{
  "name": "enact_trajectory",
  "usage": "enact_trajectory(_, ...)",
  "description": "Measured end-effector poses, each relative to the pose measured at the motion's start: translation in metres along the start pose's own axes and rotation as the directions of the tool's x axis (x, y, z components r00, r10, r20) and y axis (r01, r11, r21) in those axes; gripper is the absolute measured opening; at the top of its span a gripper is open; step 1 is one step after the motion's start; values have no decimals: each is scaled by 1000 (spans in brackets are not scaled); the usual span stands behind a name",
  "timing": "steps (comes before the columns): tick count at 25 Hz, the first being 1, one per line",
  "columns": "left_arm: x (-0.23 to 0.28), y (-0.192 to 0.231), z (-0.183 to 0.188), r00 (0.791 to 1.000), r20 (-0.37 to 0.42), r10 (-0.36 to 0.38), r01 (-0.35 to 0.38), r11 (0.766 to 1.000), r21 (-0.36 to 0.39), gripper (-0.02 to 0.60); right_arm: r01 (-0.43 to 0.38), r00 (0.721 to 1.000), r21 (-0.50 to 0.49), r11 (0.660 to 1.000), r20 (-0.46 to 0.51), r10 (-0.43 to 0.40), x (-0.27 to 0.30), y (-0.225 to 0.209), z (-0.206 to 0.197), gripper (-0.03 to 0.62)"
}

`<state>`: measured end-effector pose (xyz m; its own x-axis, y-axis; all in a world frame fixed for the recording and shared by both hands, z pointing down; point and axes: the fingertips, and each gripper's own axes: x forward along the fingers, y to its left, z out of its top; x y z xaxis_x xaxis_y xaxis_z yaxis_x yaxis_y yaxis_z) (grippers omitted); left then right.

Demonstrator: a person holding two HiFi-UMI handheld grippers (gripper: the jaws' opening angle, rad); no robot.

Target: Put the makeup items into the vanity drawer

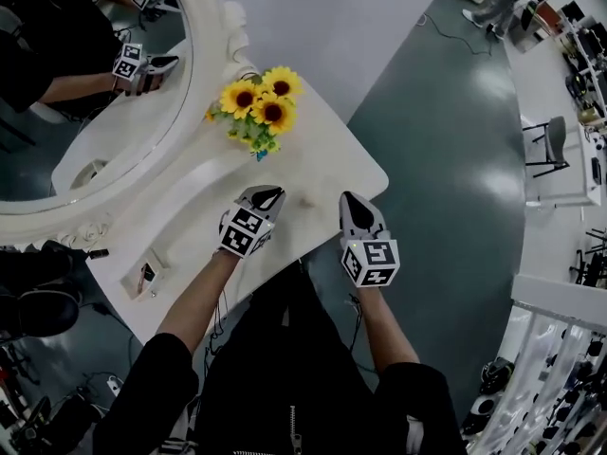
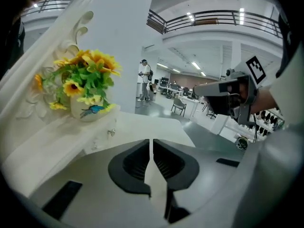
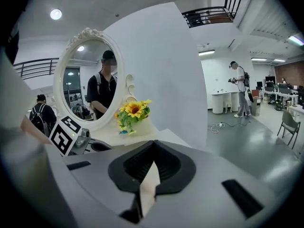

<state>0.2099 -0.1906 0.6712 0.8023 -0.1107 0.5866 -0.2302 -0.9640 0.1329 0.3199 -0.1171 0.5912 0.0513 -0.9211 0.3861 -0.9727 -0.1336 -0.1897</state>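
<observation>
The only candidates for makeup items sit at the left edge of the head view, on the far end of the vanity table (image 1: 332,164): a small piece in a white holder (image 1: 147,275) and a dark stick-like thing (image 1: 95,252) near the mirror's base. Both are too small to name surely. The drawer looks shut. In the left gripper view a small knob (image 2: 110,132) shows left of centre, on the front of the raised tier under the sunflower vase (image 2: 83,87), and I take it for the drawer's pull.

The left gripper (image 1: 270,194) and right gripper (image 1: 349,200) hover side by side over the table's near edge, at the centre of the head view. Each has its jaws pressed together on nothing.

The step in hand looks like the approach, with nothing picked up yet. The next move likely calls for one gripper to spread its jaws and close on the knob to draw the drawer out. The left one would then reach toward the frame's left for the items. The oval mirror (image 1: 57,207) fills the upper left.
</observation>
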Motion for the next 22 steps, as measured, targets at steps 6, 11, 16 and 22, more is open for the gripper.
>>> enact_trajectory(6,38,-11,-12,999,-29,-42,40,997,-63,145,30,999,64,998,-27,-28,2,-17,-28,5)
enact_trajectory(11,63,-27,-21,994,-78,-77,71,994,-80,175,41,998,89,995,-49,-36,-2,-26,-41,5)
enact_trajectory(16,77,-31,-40,987,-141,-79,62,990,-123,97,44,998,90,995,-55,-39,-7,-30,-43,5)
enact_trajectory(22,79,-32,-45,985,-155,-73,49,987,-152,57,45,997,85,995,-70,-39,-13,-31,-49,5)
